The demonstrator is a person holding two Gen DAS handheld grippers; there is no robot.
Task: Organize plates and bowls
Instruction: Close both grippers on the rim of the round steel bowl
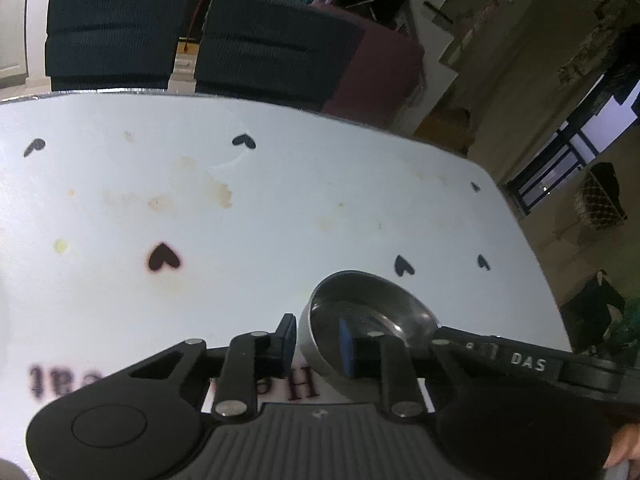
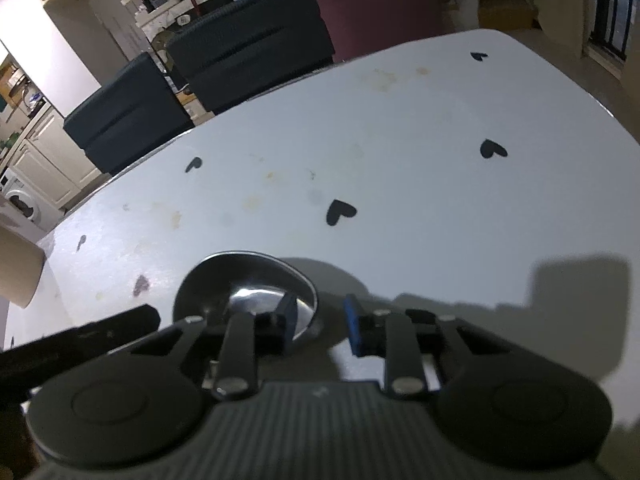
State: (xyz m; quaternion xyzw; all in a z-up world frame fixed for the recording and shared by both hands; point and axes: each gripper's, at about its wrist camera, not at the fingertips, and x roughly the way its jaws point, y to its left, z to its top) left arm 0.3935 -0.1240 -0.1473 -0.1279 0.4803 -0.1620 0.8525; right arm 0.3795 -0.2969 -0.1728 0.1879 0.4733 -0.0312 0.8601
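Note:
A small steel bowl (image 1: 372,316) sits on the white table near its front edge. My left gripper (image 1: 318,342) straddles the bowl's left wall, one blue pad outside and one inside; the jaws are open around the rim. The same bowl shows in the right wrist view (image 2: 248,292). My right gripper (image 2: 322,326) straddles its right wall, left pad inside the bowl and right pad outside, jaws open. The right gripper's black arm crosses the left wrist view (image 1: 520,360) at the bowl's right side.
The white table (image 1: 280,208) has black heart marks and brown stains. Two dark chairs (image 1: 192,36) and a maroon seat (image 1: 380,64) stand behind its far edge. A tan cylinder (image 2: 16,272) stands at the table's left edge.

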